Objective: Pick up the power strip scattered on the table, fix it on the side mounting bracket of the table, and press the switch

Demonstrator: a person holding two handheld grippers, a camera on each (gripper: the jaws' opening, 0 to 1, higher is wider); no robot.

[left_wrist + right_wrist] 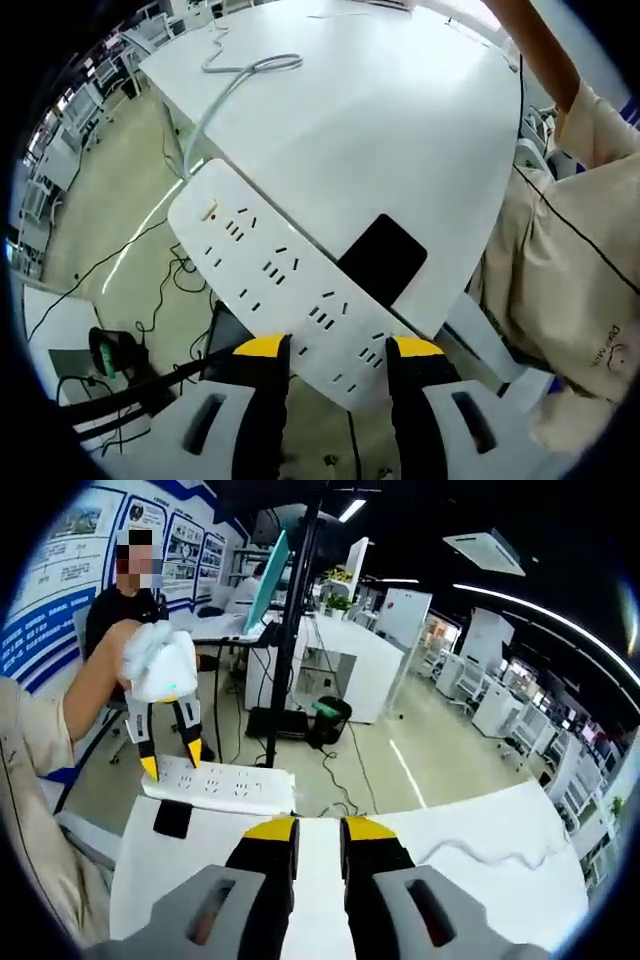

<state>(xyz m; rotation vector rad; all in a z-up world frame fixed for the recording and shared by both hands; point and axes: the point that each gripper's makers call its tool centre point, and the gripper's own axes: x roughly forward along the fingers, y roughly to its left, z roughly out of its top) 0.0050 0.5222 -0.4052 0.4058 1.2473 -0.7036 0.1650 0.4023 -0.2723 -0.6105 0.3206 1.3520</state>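
Power strip [290, 285]: white, many sockets. It lies along the edge of the white bench [400, 130], partly overhanging the floor, with your left hand-held gripper [338, 352] at its near end. Both yellow-tipped jaws straddle the strip's end and touch its sides, so the gripper is clenched on it. In the right gripper view the strip [218, 784] sits at the bench's far edge, the left hand-held gripper [171, 763] coming down on it from above.

Cable [225, 85]: grey-white, running from the strip's far end across the bench top and looping there.

Black panel [382, 258]: flat, rectangular, on the bench just beside the strip, at the bench edge.

Right hand-held gripper [318, 830]: hovers above the bench [480, 860], well apart from the strip. Its yellow-tipped jaws stand nearly together with a narrow gap, grasping nothing.

Your beige sleeve [570, 270]: just beside the bench edge, past the black panel.
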